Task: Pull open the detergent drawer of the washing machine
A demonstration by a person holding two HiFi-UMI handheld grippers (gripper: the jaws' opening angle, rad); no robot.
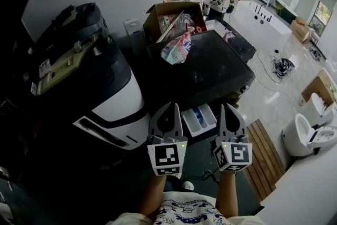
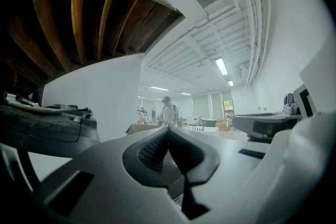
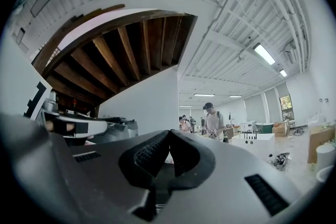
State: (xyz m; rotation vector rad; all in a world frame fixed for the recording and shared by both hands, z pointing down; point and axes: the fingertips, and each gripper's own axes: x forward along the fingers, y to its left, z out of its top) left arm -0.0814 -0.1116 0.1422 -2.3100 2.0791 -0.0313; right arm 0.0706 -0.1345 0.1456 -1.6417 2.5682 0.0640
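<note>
Left gripper (image 1: 171,107) and right gripper (image 1: 228,108) are clenched empty; the drawer (image 1: 200,119), apparently extended at 12 o'clock between them, risks being knocked if either advances.

surface: floor (image 1: 279,103), pale tile | standing on it: washing machine (image 1: 210,79) | on machine's top: crumpled plastic bag (image 1: 176,51) | right of machine: slatted wooden board (image 1: 266,158), toilet (image 1: 308,134)
</note>
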